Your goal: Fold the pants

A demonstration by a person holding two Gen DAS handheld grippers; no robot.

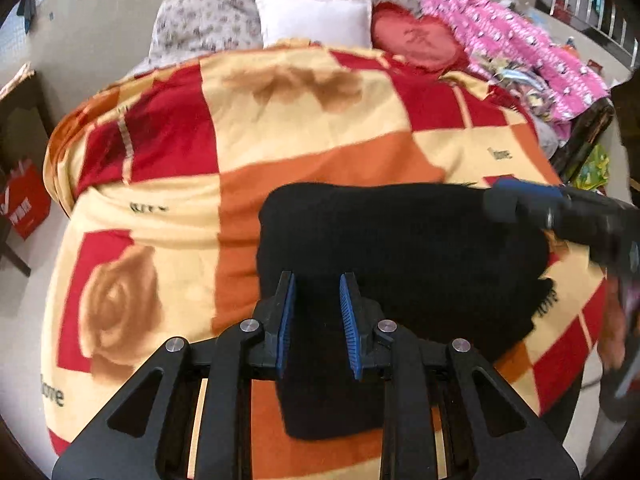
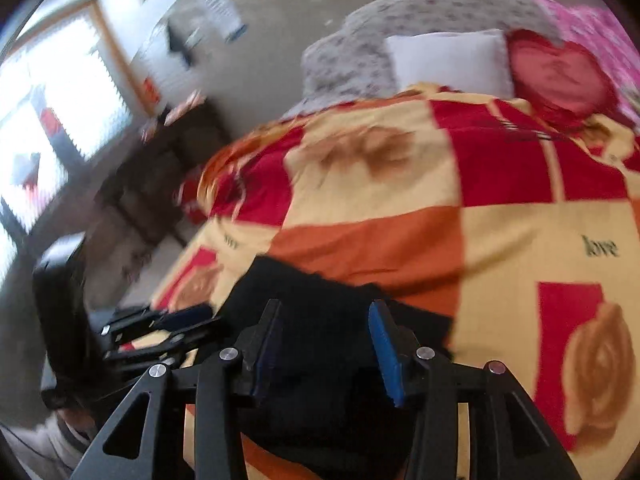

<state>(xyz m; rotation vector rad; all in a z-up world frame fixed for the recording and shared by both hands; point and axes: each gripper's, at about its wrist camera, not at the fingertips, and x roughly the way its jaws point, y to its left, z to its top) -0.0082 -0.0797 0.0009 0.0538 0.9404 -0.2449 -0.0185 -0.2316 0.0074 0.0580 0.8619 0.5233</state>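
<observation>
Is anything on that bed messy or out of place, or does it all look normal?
One thing stands out: a heap of rumpled pink patterned cloth spills over the far right edge of the bed. The black pants lie in a compact bundle on the red, orange and cream checked blanket, with ragged edges on the right. Nothing looks damaged.

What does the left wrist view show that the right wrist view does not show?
Only the left wrist view shows the clutter of colourful items below the pink blanket and a red bag on the floor.

Only the right wrist view shows a bright window and a dark cabinet beside the bed.

Both show the black pants on the red, orange and yellow blanket, the white pillow, the red heart cushion, and both hand-held grippers, left and right, with gaps between the blue pads.
</observation>
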